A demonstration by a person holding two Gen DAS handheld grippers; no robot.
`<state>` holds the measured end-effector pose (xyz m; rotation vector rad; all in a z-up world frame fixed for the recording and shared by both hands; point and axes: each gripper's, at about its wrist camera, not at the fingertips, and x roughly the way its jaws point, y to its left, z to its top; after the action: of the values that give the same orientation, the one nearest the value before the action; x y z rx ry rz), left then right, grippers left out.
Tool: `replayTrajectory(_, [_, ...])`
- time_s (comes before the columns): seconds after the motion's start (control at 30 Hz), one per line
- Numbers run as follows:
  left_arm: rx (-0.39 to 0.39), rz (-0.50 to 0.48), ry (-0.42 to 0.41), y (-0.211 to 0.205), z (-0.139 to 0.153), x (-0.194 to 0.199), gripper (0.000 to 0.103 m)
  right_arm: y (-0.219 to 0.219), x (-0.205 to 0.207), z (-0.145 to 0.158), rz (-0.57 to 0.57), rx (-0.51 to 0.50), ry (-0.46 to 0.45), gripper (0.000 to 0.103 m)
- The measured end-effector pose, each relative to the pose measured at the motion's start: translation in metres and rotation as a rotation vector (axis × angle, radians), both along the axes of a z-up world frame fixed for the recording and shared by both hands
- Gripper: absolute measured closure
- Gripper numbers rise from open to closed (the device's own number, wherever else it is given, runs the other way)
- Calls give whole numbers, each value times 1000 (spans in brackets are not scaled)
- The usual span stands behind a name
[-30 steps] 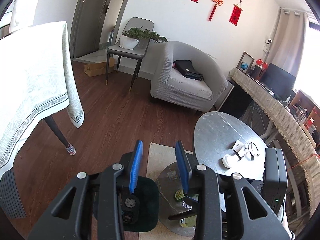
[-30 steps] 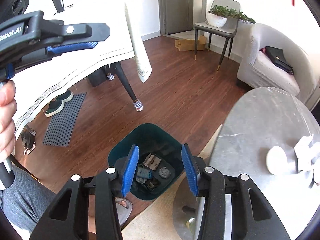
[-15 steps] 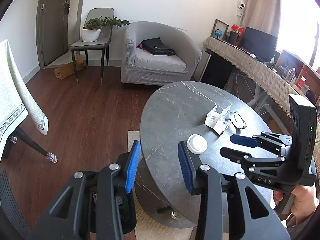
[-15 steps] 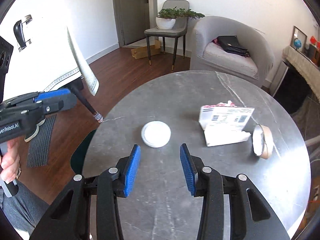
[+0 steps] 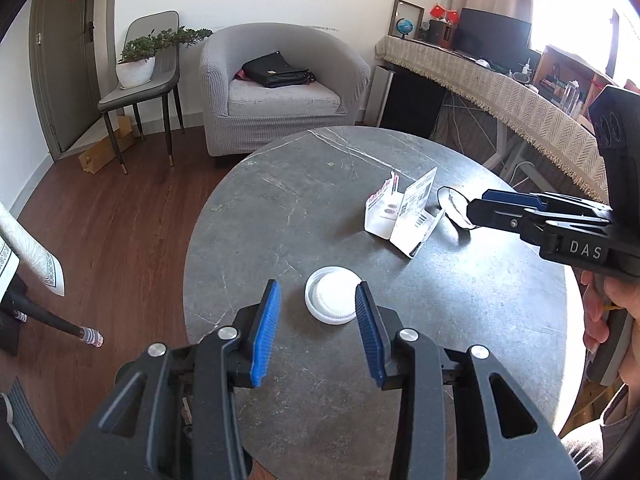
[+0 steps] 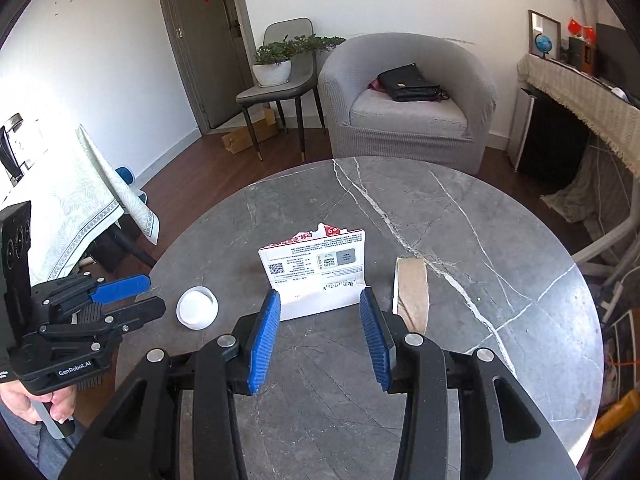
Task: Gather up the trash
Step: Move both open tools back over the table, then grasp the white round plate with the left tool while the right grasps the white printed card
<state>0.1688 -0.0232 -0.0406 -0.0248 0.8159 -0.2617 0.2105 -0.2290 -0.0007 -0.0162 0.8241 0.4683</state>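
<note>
White round plastic lid (image 5: 333, 300) lies flat near left edge of round grey marble-veined table (image 5: 304, 216); creased white printed paper packet (image 6: 316, 276) stands propped mid-table, brown cardboard tape roll (image 6: 412, 294) just beside it. Left gripper (image 5: 318, 330) hovers over lid, ribbed blue pads apart, gripping nothing. Right gripper (image 6: 320, 338) likewise unclenched, empty, before packet.

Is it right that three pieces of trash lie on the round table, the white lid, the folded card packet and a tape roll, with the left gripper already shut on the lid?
Not quite. In the left wrist view the left gripper is open above the table, holding nothing; the white lid lies free. The card packet and tape roll are there too.
</note>
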Motion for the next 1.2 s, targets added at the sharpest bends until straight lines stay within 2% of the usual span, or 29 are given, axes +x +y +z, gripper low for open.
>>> replayTrajectory(0.37, [15, 6, 37, -19, -16, 19, 64, -4, 7, 4, -10, 43, 4, 61])
replayTrajectory(0.5, [-6, 19, 43, -17, -15, 22, 64, -7, 10, 3, -18, 46, 7, 61])
replayTrajectory(0.53, [-13, 19, 43, -17, -14, 21, 68, -8, 11, 3, -19, 46, 9, 61])
replayTrajectory(0.7, [-22, 20, 34, -17, -11, 21, 71, -12, 12, 1, -26, 48, 14, 61])
replayTrajectory(0.83, [3, 13, 41, -22, -16, 21, 73, -14, 13, 2, -33, 53, 12, 61])
replayTrajectory(1.0, [-9, 14, 43, -20, -16, 22, 81, -11, 18, 1, -33, 56, 13, 61])
replayTrajectory(1.13, [-21, 18, 42, -17, -15, 22, 85, 0, 24, -2, -18, 16, 6, 61])
replayTrajectory(1.2, [-21, 20, 40, -16, -15, 22, 88, 6, 27, -5, 1, 6, 7, 57])
